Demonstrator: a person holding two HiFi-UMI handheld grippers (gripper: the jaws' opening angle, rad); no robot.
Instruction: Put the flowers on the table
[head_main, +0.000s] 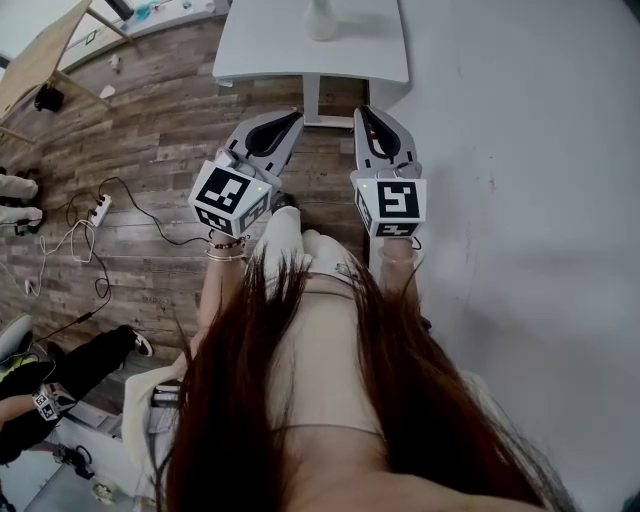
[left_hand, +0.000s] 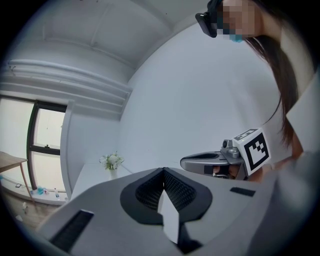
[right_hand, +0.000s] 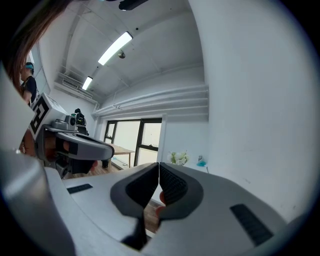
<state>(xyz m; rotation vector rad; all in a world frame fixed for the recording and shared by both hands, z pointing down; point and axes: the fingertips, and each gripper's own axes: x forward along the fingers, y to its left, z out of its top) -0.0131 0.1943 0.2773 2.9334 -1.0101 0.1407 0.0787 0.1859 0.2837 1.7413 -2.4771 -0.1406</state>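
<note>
Tongs of the left gripper and of the right gripper were both clenched, closed tip to tip with nothing between them. In the head view the two grippers were held side by side above the wooden floor, pointing toward 12 o'clock, each carrying its marker cube. The flowers, a small white-and-green bunch in a pale vase, stood upright on the white surface at 12 o'clock, well apart from both tongs and just beside the white wall. A power strip with trailing cables lay on the floor at 9 o'clock. The person's long hair filled the frame toward 6 o'clock.
</note>
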